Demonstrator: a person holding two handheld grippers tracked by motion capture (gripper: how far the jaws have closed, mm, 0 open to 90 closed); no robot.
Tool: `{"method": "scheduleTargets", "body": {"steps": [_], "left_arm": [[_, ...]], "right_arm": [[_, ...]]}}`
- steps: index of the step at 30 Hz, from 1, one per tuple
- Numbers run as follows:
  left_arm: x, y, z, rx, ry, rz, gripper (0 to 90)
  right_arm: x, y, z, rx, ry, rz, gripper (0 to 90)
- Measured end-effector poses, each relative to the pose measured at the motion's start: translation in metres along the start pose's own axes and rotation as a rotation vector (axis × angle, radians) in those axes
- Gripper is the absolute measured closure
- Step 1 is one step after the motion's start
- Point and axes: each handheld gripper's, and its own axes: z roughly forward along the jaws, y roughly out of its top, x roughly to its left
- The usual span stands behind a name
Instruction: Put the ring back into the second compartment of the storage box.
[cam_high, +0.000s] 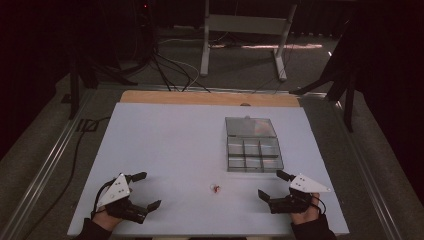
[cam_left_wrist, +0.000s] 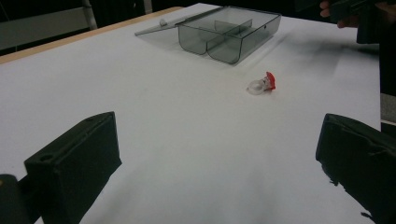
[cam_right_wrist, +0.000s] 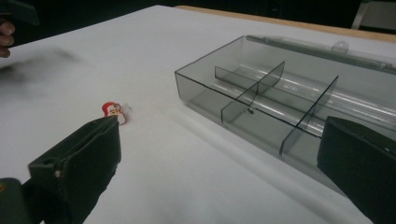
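Looking down from the high view, a white table (cam_high: 165, 150) takes up the middle of the frame, and a smoky clear plastic compartment box (cam_high: 254, 150) sits right of centre with its lid laid open flat toward the top of the frame. Lower centre, well apart from the box, lies a tiny red and white Santa charm (cam_high: 216, 188). At the lower left the left gripper (cam_high: 149, 190) is held in a hand with its jaws spread wide and nothing between them; at the lower right the right gripper (cam_high: 272, 185) is likewise spread and holding nothing, both pointing inward toward the charm, which lies between them without touching either. In the left gripper view, the two black jaws rise from the bottom corners, far apart, with bare table between; the Santa charm (cam_left_wrist: 264, 85) lies right of centre, attached to a small clear ring, and the compartment box (cam_left_wrist: 231, 35) stands at the upper middle, with the other hand at the upper right corner. In the right gripper view, the jaws stand wide at the lower left and lower right; the Santa charm (cam_right_wrist: 113, 112) shows just above the tip of the left-hand jaw, and I cannot tell whether they touch, while the compartment box (cam_right_wrist: 285, 98) fills the right half, its dividers upright.
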Motion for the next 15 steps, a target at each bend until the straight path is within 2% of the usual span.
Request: {"method": "scheduleTargets", "body": {"steps": [13,15], "left_arm": [[0.0000,0.0008,-0.0001,-0.011,-0.005,-0.007,0.2],[0.0003,0.0008,-0.0005,-0.014,-0.005,-0.009,0.2]], "right_arm": [[-0.0053,0.0027,-0.0032,0.010,-0.030,0.023,0.0],[-0.0045,0.0059,-0.0047,-0.002,-0.035,0.021,0.0]]}}
